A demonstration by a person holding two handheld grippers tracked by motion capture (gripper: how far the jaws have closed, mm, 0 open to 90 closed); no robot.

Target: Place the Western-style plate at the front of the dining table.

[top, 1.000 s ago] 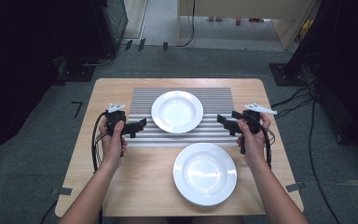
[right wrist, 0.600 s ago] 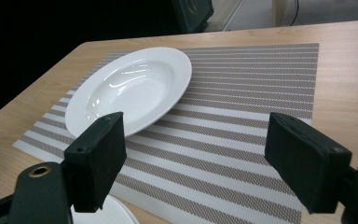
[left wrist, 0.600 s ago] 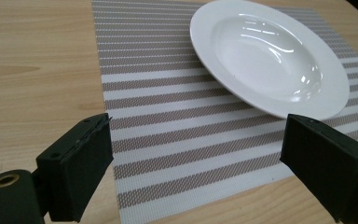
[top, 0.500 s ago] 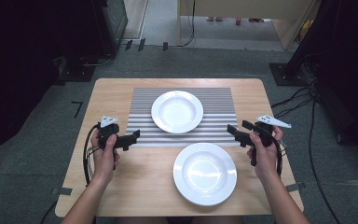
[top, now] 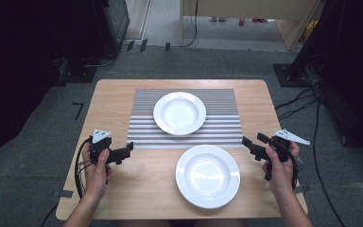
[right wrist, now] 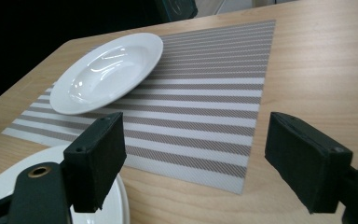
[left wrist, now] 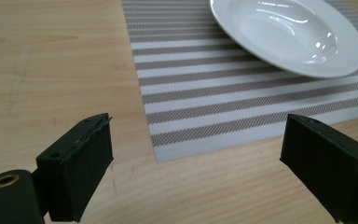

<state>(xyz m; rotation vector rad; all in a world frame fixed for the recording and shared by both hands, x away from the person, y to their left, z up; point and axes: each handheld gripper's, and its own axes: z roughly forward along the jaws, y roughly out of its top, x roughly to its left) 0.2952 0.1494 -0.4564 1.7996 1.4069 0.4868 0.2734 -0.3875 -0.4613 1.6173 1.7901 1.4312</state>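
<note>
Hands sit at the table's near corners, so we judge this the approach, nothing gripped yet. From the left: our left gripper point(top: 128, 150) has its jaws spread wide and empty, aimed at the near left corner of the striped placemat point(top: 227, 120), just beyond them. The far plate point(top: 179, 112) rests on that mat; the near plate point(top: 208, 176) lies on bare wood between both tools. Our right gripper point(top: 248, 145), also wide and empty, hovers just beside the near plate's right rim. Next we must pick a rim or mat edge and close in.
</note>
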